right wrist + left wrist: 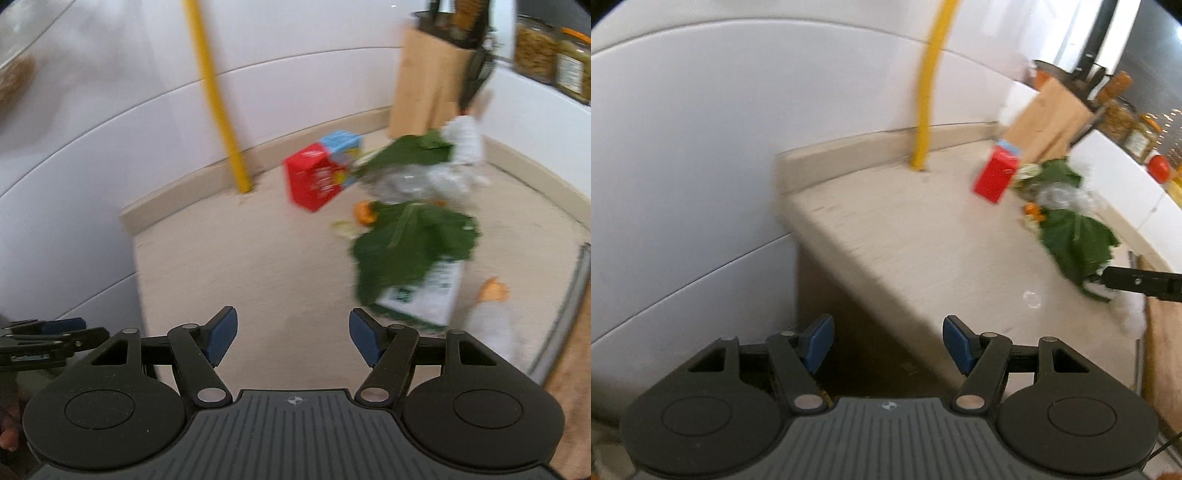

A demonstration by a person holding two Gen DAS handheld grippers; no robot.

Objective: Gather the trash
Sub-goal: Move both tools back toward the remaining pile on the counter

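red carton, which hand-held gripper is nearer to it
Right. The right hand-held gripper is over the counter facing the red carton; the left hand-held gripper hangs back off the counter's corner.

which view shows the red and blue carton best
The right wrist view: the red and blue cardboard carton sits nearer and larger there, with its printed face visible. The left wrist view shows it smaller, far right, mostly one plain red side.

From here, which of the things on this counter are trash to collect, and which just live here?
Trash, by the look of it:
- red and blue carton
- big green leaves
- crumpled clear plastic
- orange peel scraps
- green-printed white packet

Just kitchen things:
- wooden knife block
- glass storage jars
- yellow pipe
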